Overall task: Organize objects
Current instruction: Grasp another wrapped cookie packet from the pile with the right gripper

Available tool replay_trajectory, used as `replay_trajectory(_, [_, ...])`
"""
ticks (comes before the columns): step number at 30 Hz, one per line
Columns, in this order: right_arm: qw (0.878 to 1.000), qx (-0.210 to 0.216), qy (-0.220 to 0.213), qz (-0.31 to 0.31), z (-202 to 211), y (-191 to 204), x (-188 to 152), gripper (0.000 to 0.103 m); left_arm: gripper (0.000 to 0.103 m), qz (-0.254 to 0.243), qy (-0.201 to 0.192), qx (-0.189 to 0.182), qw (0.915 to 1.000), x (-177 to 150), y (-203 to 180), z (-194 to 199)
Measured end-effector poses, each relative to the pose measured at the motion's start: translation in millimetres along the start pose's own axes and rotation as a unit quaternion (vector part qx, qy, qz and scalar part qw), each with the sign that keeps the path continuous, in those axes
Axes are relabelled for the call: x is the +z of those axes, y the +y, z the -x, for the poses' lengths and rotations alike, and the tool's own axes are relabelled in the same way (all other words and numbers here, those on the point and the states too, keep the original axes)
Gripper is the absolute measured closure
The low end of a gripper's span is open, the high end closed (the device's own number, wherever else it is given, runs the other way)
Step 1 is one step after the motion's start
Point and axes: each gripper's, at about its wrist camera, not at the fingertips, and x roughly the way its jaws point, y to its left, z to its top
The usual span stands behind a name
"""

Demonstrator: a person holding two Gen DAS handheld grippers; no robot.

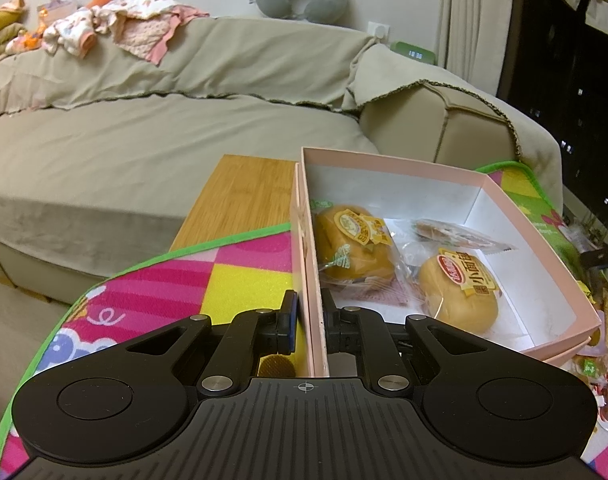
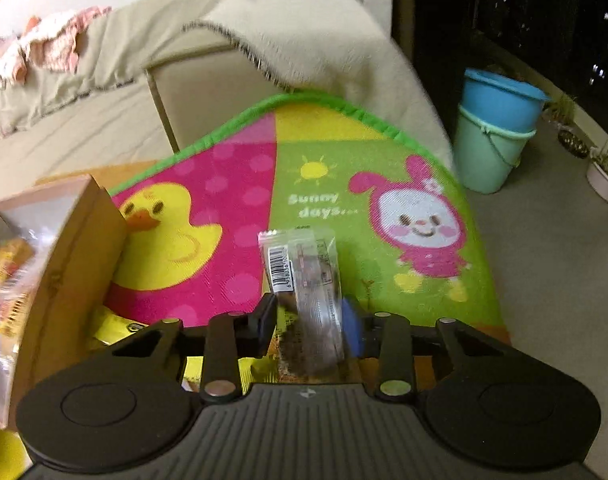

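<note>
1. Your left gripper (image 1: 308, 322) is clamped on the near wall of the pink box (image 1: 515, 216), one finger outside the wall and one inside, with only the wall between them.
2. The box sits on the colourful play mat (image 1: 240, 276), partly over a wooden board (image 1: 244, 196), in front of the beige sofa (image 1: 164, 136).
3. Inside the box lie three wrapped items: a bun with a yellow label (image 1: 353, 242) against the near wall, a second bun with a red and yellow label (image 1: 457, 294) beside it, and a flat wrapped pastry (image 1: 457, 234) behind that.
4. Your right gripper (image 2: 312, 320) is closed on a clear-wrapped dark snack packet (image 2: 304, 276), barcode facing up, held above the mat (image 2: 343, 184).
5. From the right wrist view the box (image 2: 70, 248) stands to the left of the packet, apart from it.
6. Two stacked buckets (image 2: 497, 128) stand on the floor beyond the mat.
</note>
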Motion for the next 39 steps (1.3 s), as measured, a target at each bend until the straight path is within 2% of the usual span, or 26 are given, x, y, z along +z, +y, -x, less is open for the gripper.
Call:
replay_trajectory(7, [0.999,0.008,-0.053,0.004,64,-4,-8,0.070,0.090,0.001,0.000,0.000,1.0000,1,0,0])
replay_trajectory(14, [0.993,0.053,-0.092,0.044,131,22,-30,0.070,0.090,0.001,0.000,-0.001,1.0000,1,0,0])
replay_trajectory(17, [0.991,0.087,-0.089,0.056,154,32,-41,0.070,0.090,0.001,0.000,-0.001,1.0000,1,-1,0])
replay_trajectory(20, [0.989,0.121,-0.061,0.064,167,41,-54,0.070,0.090,0.002,0.000,-0.001,1.0000,1,0,0])
replay_trajectory(22, [0.987,0.140,-0.034,0.073,169,48,-64,0.070,0.090,0.001,0.000,-0.001,1.0000,1,-1,0])
replay_trajectory(25, [0.982,0.168,0.027,0.085,164,62,-83,0.070,0.090,0.002,0.000,-0.001,1.0000,1,-1,0])
replay_trajectory(27, [0.978,0.176,0.062,0.098,155,71,-96,0.070,0.090,0.003,0.000,-0.002,1.0000,1,-1,0])
replay_trajectory(29, [0.976,0.173,0.078,0.107,145,80,-106,0.070,0.090,0.003,0.000,-0.002,1.0000,1,-2,0])
replay_trajectory(36, [0.980,0.129,0.054,0.142,123,105,-124,0.070,0.090,0.003,0.000,-0.002,1.0000,1,-2,0])
replay_trajectory(39, [0.979,0.116,0.041,0.164,115,114,-126,0.066,0.090,0.003,0.000,-0.002,1.0000,1,-2,0])
